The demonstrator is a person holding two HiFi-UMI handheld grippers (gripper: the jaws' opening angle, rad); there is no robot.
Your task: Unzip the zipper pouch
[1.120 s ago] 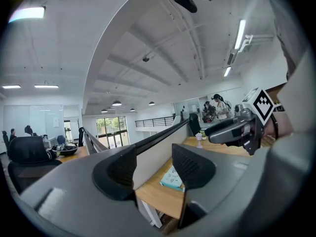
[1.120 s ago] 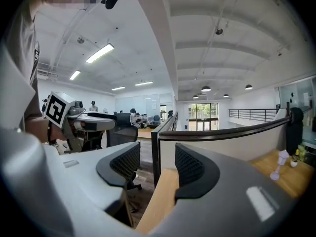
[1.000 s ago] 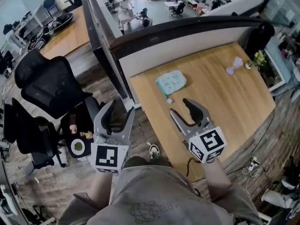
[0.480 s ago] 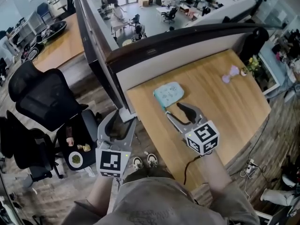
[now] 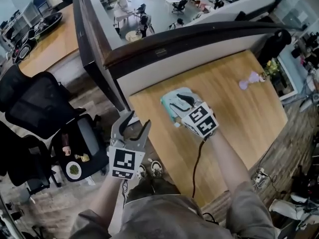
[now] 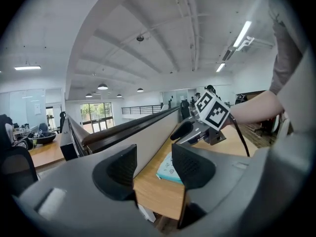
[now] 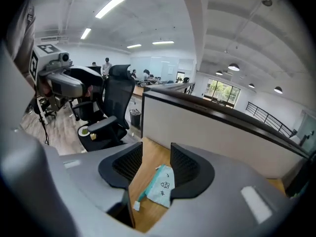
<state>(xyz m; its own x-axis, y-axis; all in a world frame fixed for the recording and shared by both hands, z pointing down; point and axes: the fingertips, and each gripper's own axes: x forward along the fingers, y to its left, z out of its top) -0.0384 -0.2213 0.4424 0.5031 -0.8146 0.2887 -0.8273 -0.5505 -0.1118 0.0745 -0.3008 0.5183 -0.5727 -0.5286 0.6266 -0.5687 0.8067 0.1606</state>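
Observation:
A light teal zipper pouch (image 5: pixel 168 105) lies flat near the left front corner of the wooden desk (image 5: pixel 239 118). A small white tag (image 7: pixel 134 206) hangs at the end of its zipper. My right gripper (image 5: pixel 178 106) hovers just above the pouch. Its jaws are closing, the pads pressing on nothing. In the right gripper view the pouch (image 7: pixel 162 185) shows below the gap between the jaws (image 7: pixel 155 164). My left gripper (image 5: pixel 133 125) is open and empty, held off the desk's left edge. Its own view shows the pouch (image 6: pixel 168 171) and the right gripper (image 6: pixel 190 130) ahead.
A dark-topped partition (image 5: pixel 189 39) runs along the desk's far side. Black office chairs (image 5: pixel 35 108) stand on the floor to the left. A purple object (image 5: pixel 247 81) and a small plant (image 5: pixel 273 66) sit at the desk's far right. A black cable (image 5: pixel 197 163) trails from the right gripper.
My right gripper has moved forward from the desk's front part to just over the pouch, and its jaws have narrowed. The left gripper stays off the desk's left edge.

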